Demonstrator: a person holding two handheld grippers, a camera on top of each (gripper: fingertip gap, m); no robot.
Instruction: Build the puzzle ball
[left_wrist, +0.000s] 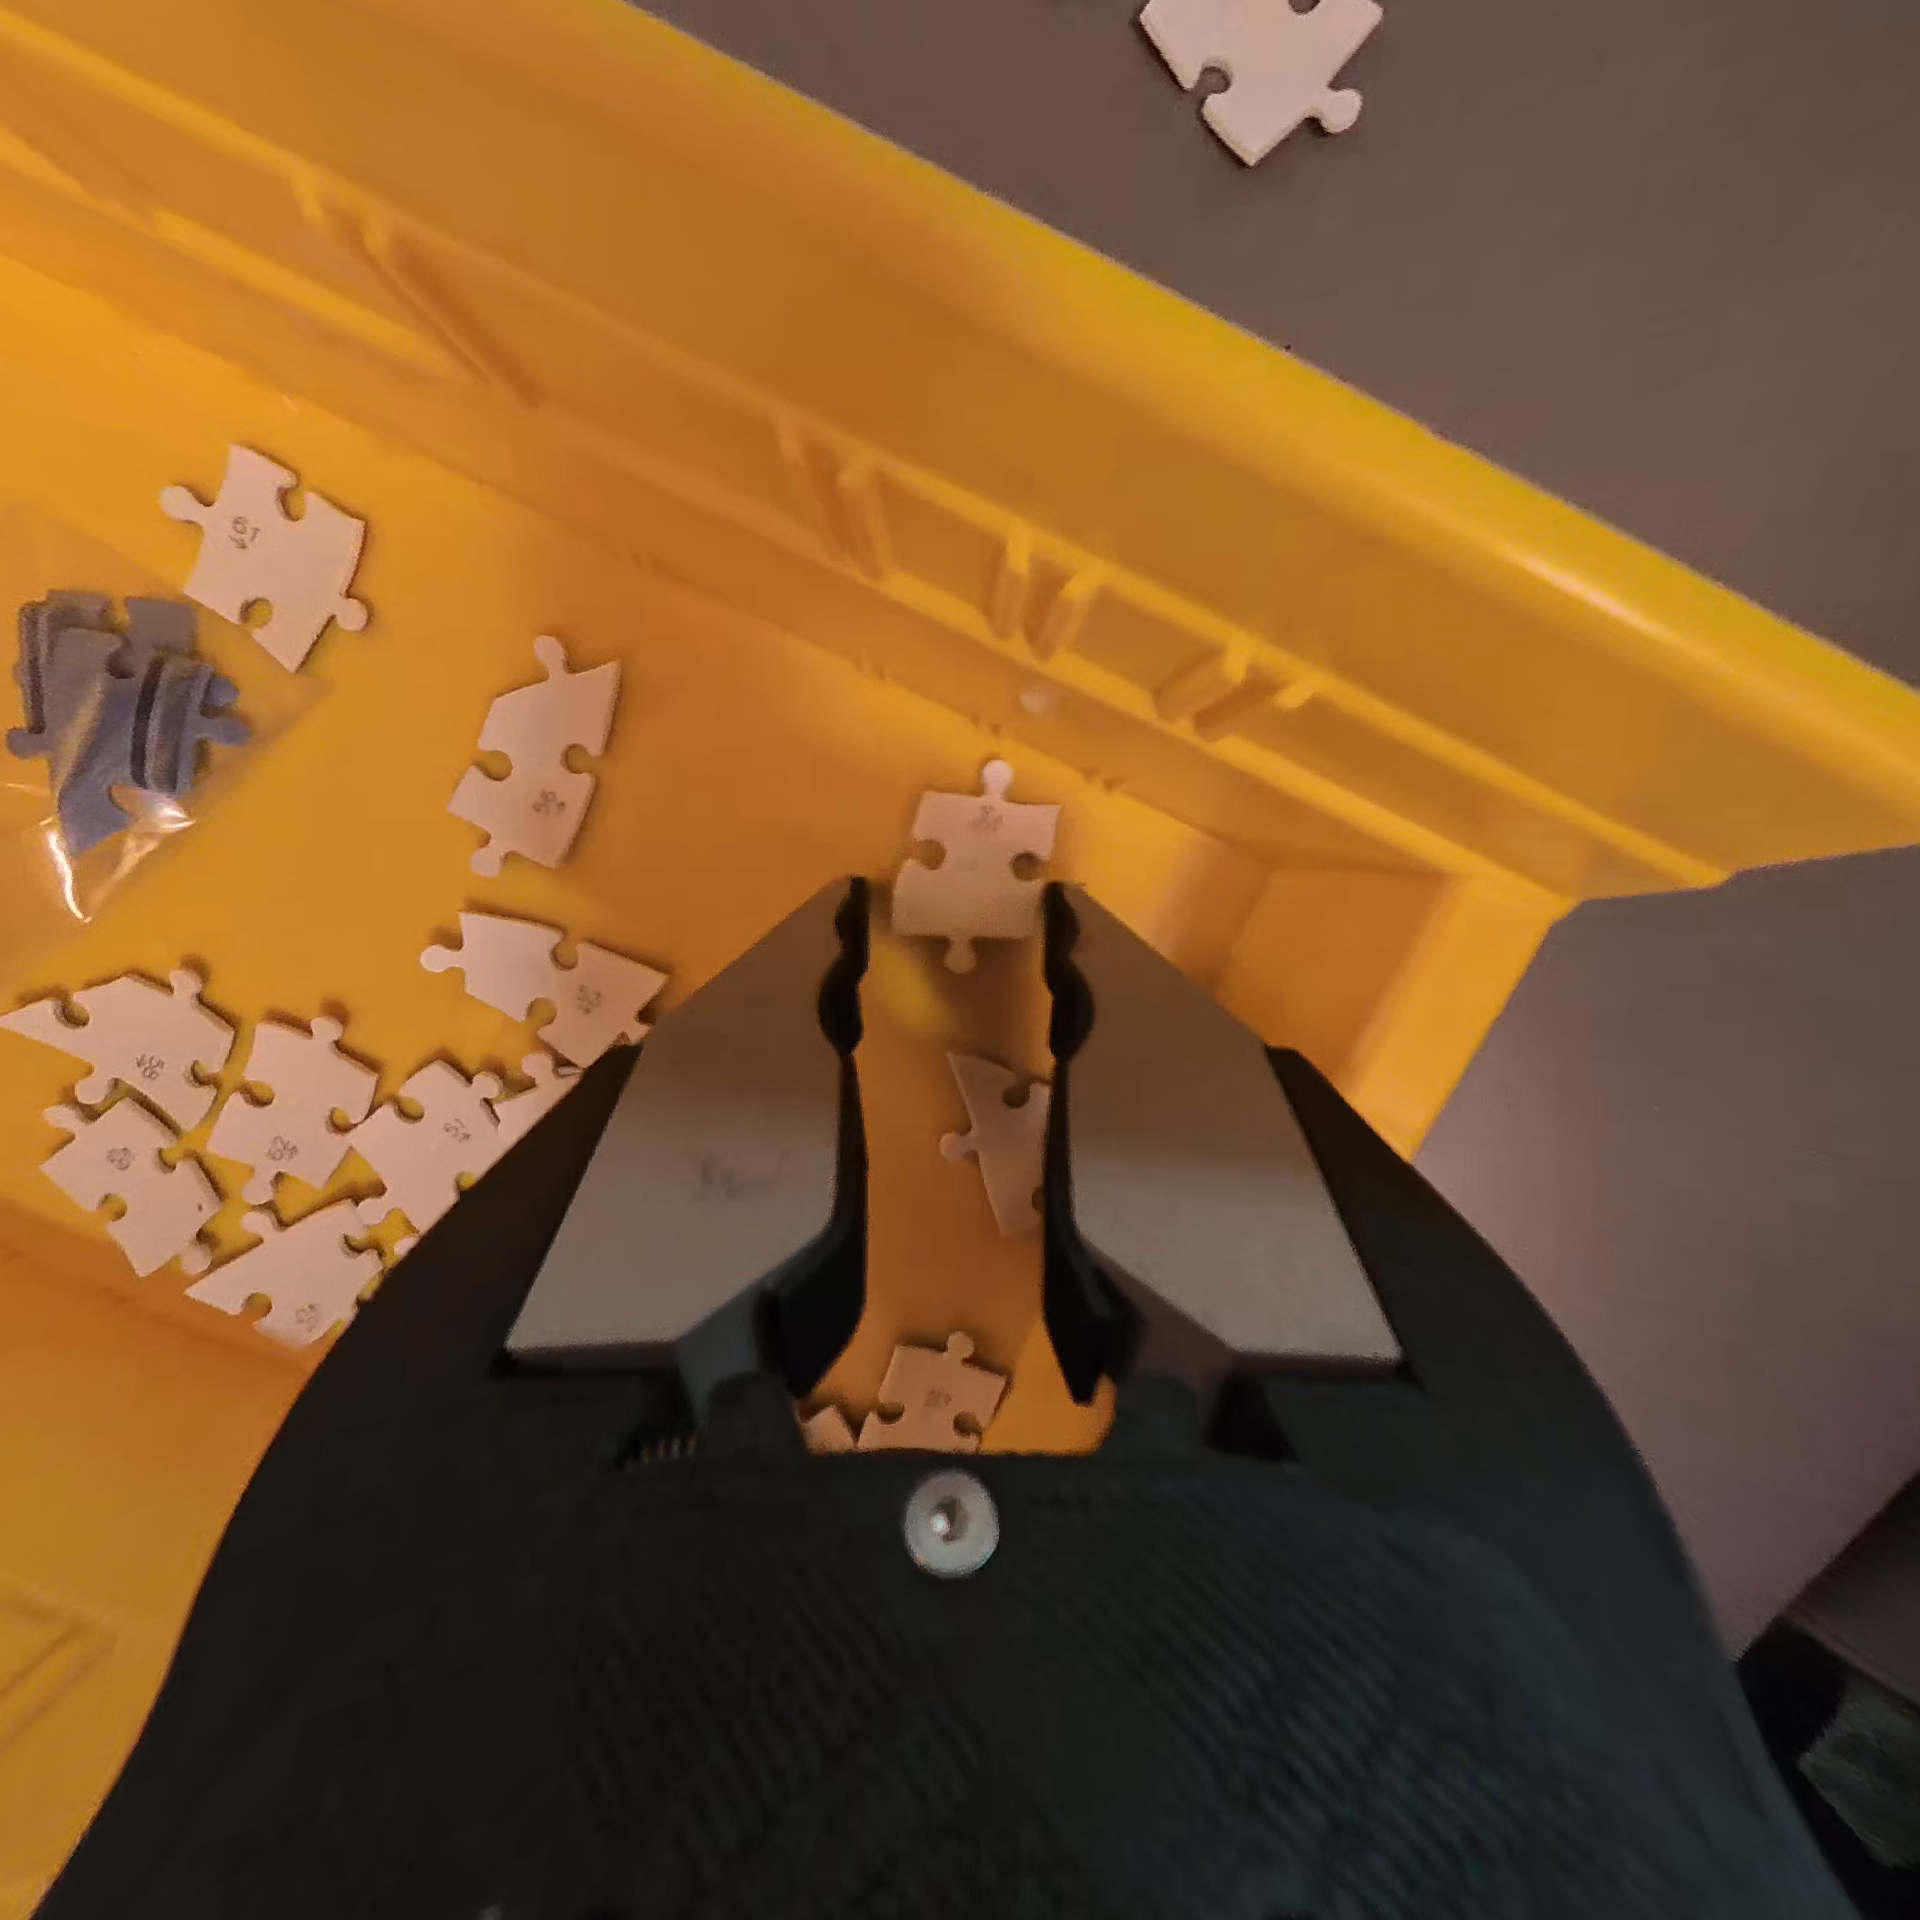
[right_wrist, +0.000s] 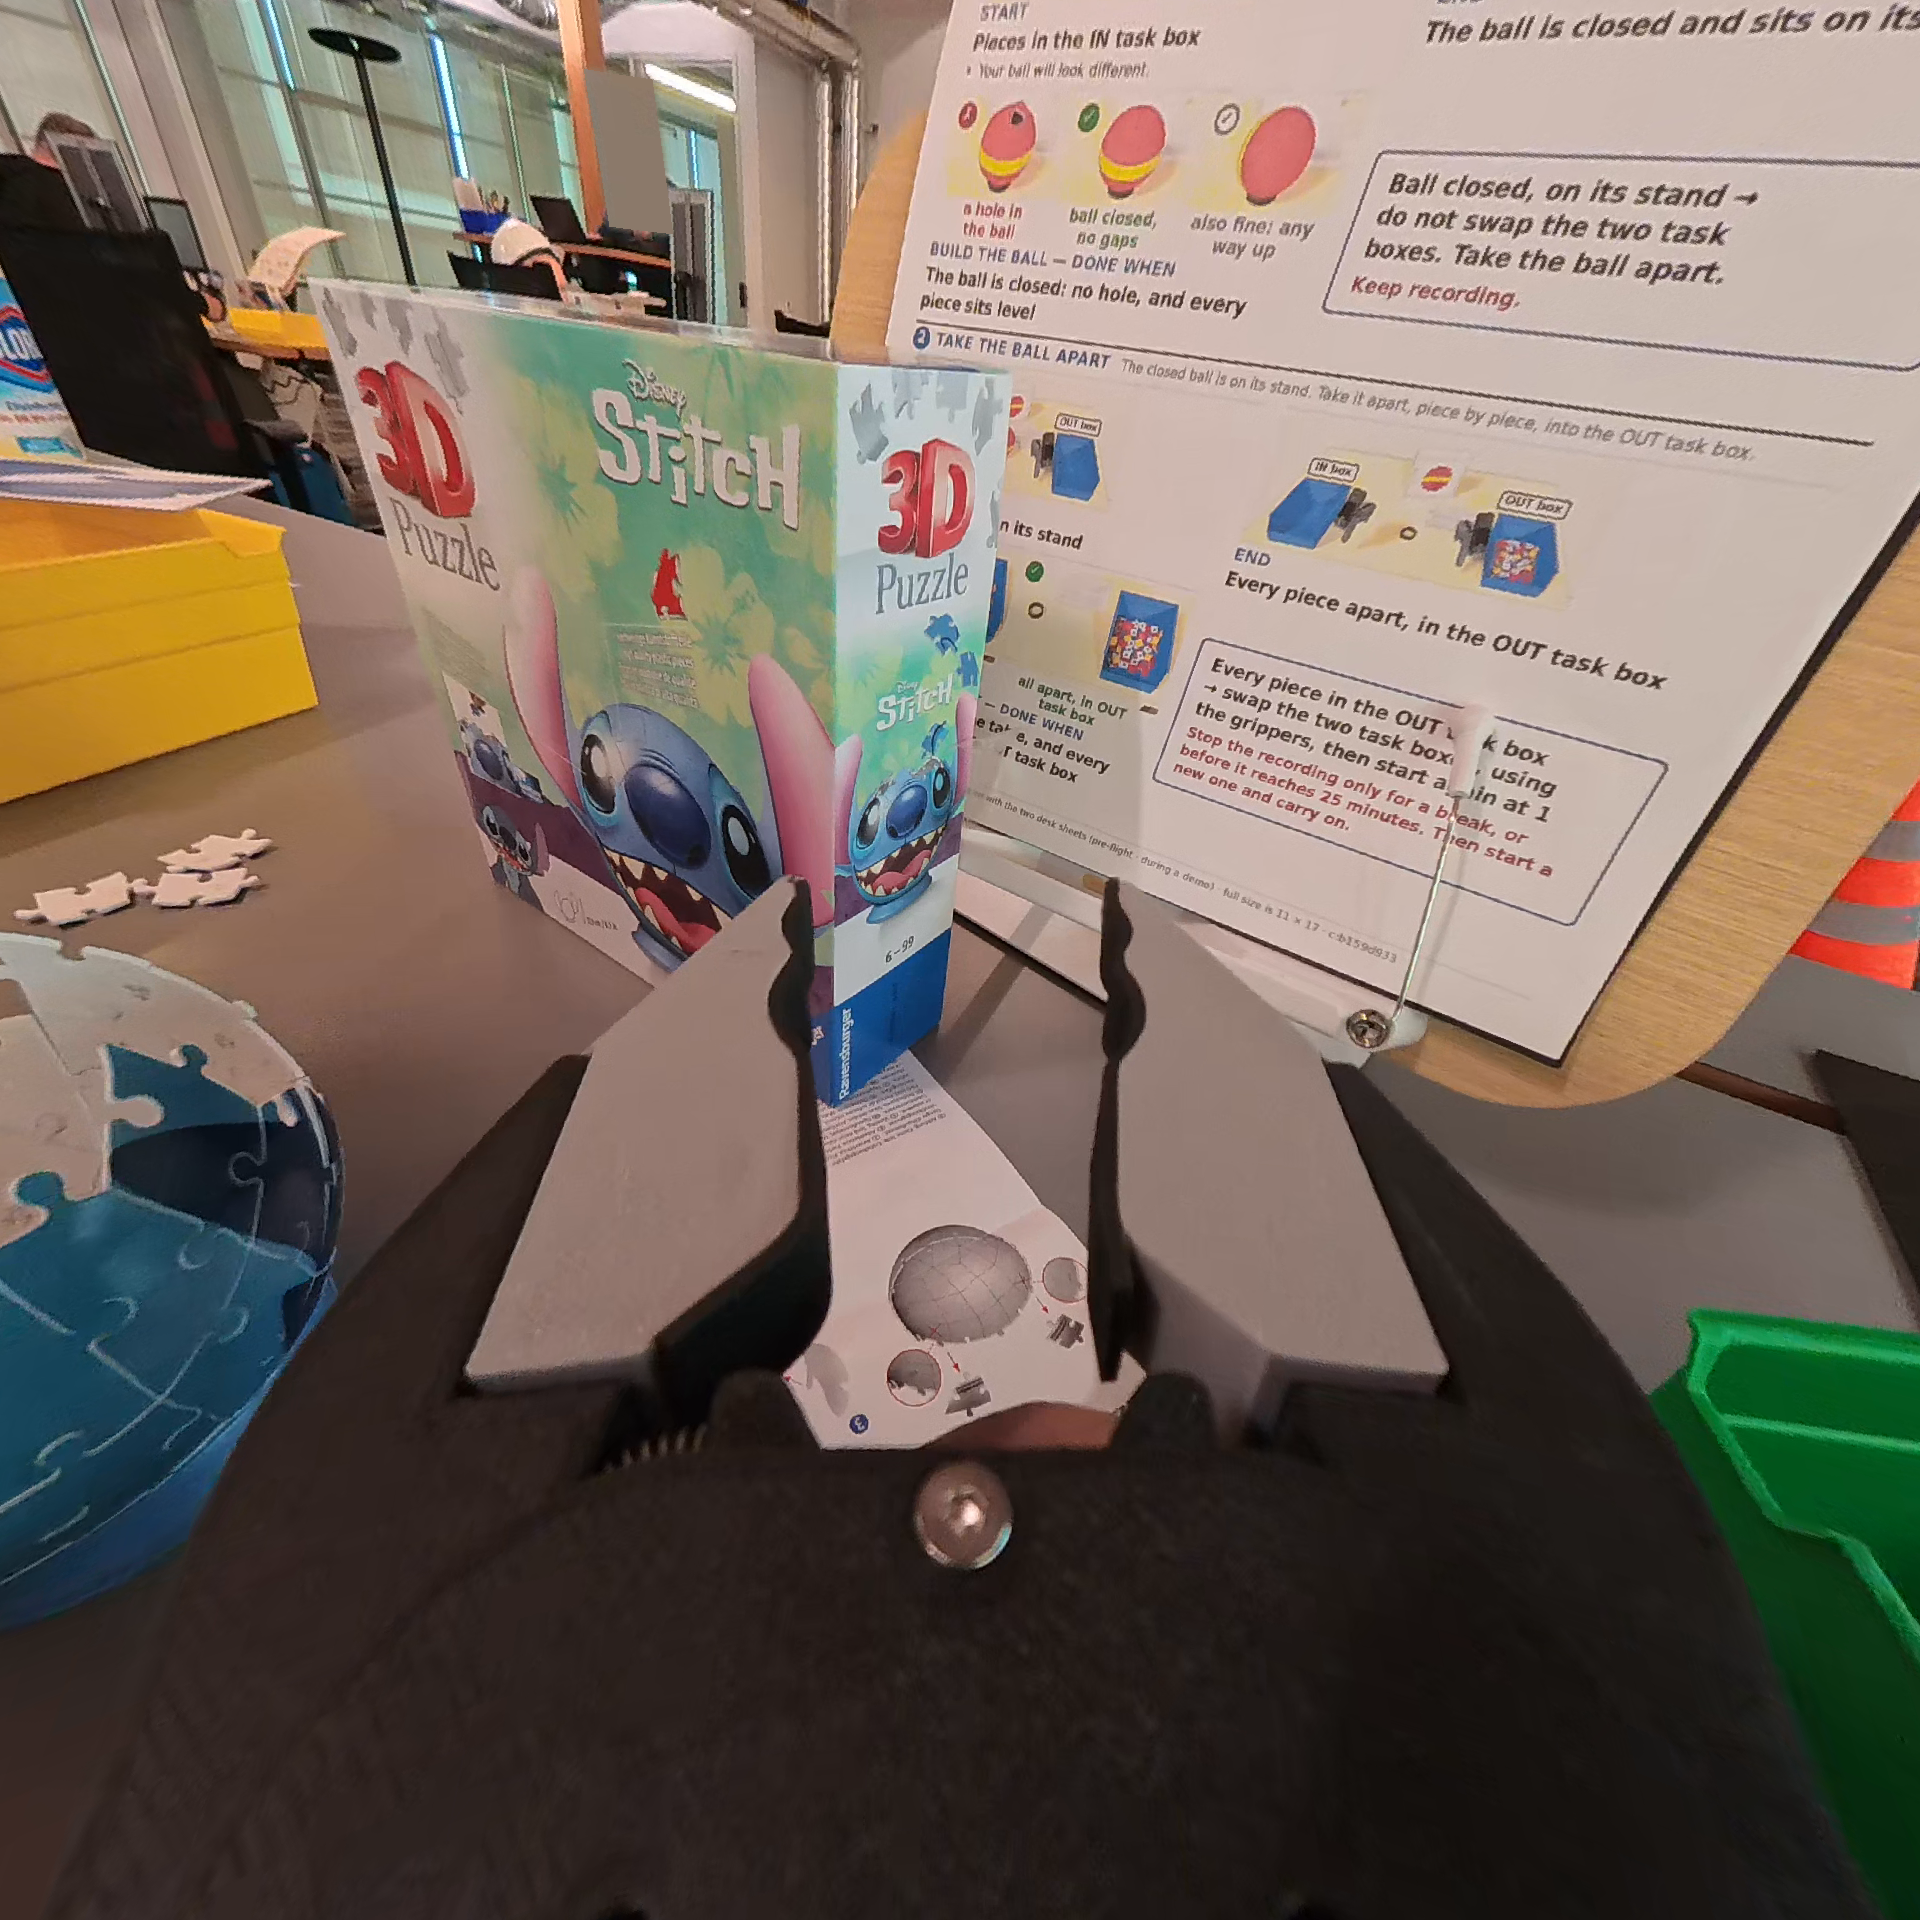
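While the left gripper (left_wrist: 951, 904) hangs over the yellow bin (left_wrist: 935, 436), jaws parted and holding nothing, one white puzzle piece (left_wrist: 975, 868) lies on the bin floor just at its fingertips, untouched. Right gripper (right_wrist: 954, 904): wide apart, empty, above the grey surface (right_wrist: 416, 987). Half-built ball (right_wrist: 156, 1247) sits low to its left, puzzle box (right_wrist: 665, 623) stands ahead.

Loose pieces (left_wrist: 312, 1122) in bin (left_wrist: 1143, 499), one piece (left_wrist: 1262, 68) on table (left_wrist: 1662, 312) beyond it, ball (right_wrist: 145, 1247) left of box (right_wrist: 665, 644)
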